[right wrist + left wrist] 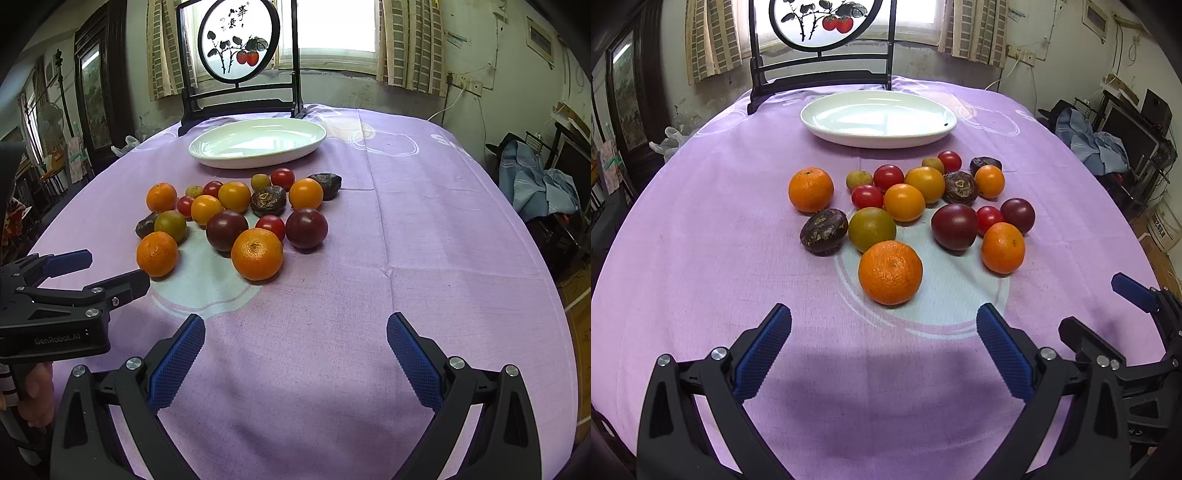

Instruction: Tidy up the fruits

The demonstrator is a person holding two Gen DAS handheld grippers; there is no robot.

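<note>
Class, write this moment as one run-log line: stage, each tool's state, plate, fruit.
stage: not started | left tool: open | right tool: open | plate: empty | fruit pile: on cloth, untouched

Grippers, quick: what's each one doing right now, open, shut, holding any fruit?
Left gripper: open, holding nothing, just short of the nearest orange.
Right gripper: open, holding nothing, over bare purple tablecloth.

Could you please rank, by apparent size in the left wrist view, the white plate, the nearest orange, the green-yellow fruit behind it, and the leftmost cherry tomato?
1. white plate
2. nearest orange, enlarged by closeness
3. green-yellow fruit
4. leftmost cherry tomato
</note>
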